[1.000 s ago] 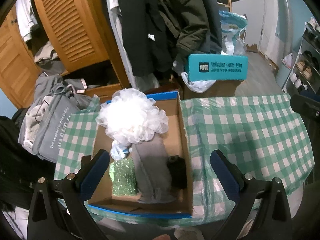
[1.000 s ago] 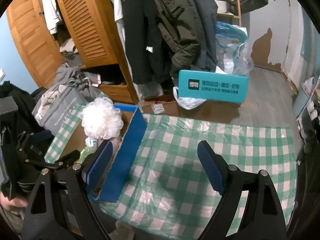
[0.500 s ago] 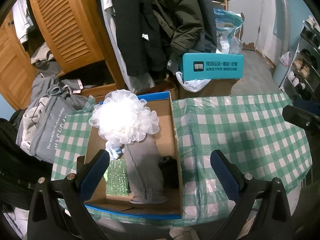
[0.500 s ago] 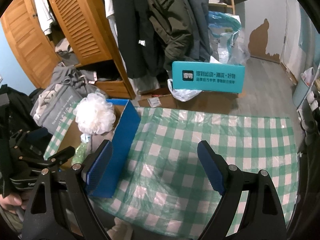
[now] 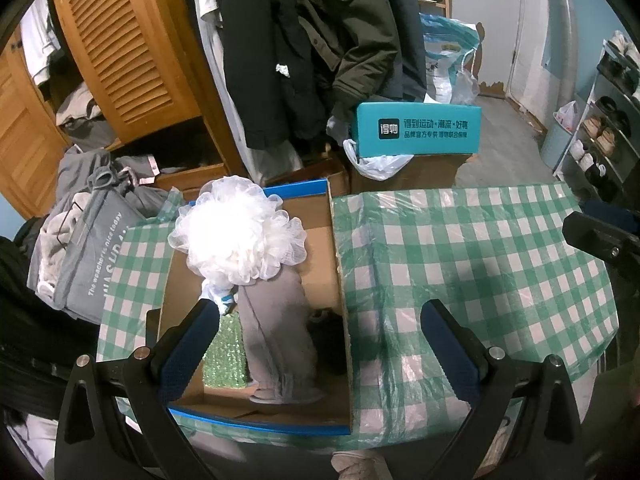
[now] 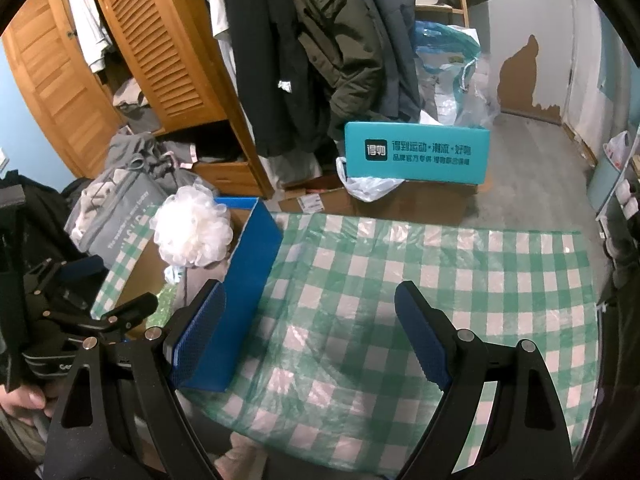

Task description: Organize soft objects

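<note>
An open cardboard box (image 5: 340, 320) with blue outer walls sits on the left part of the green checked tablecloth (image 5: 480, 264). Inside it lie a white mesh bath puff (image 5: 236, 236), a grey folded cloth (image 5: 276, 328), a green glittery sponge (image 5: 224, 356) and a dark item (image 5: 326, 340) by the right wall. My left gripper (image 5: 316, 344) hovers open above the box's near end with nothing between its fingers. My right gripper (image 6: 308, 336) stands open over the bare tablecloth (image 6: 440, 280), just right of the box's blue wall (image 6: 240, 292). The puff (image 6: 192, 232) also shows in the right wrist view.
Behind the table stand a teal box (image 5: 416, 130) on cardboard cartons, hanging coats (image 5: 312, 40), a wooden louvred wardrobe (image 5: 120, 48) and a grey bag of clothes (image 5: 92, 248). A shoe rack (image 5: 608, 128) is at the right. A hand (image 6: 24, 396) holds the left gripper's body.
Both views have drifted slightly, so the box and puff sit a little further left in the frame. Both grippers stay open and nothing in the box has moved.
</note>
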`<state>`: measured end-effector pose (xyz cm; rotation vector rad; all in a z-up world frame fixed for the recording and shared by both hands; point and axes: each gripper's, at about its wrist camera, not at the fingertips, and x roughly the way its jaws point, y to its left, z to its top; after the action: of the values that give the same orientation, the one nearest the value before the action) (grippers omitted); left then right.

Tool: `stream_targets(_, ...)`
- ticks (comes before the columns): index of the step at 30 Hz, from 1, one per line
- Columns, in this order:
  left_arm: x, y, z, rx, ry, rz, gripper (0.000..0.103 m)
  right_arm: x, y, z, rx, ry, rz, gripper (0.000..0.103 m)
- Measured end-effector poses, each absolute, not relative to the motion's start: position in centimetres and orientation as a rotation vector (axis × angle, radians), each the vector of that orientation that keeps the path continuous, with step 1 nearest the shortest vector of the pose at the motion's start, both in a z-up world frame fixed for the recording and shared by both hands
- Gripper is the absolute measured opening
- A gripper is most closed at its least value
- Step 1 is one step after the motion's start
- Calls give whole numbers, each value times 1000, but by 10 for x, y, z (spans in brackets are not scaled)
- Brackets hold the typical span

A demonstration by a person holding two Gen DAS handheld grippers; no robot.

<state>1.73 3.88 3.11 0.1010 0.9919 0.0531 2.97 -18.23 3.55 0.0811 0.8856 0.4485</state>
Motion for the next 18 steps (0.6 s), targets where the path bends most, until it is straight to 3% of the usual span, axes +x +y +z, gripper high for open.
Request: stream_targets(18,18,37,31,93,1001,40,102,29,-184,35,80,891,447,86)
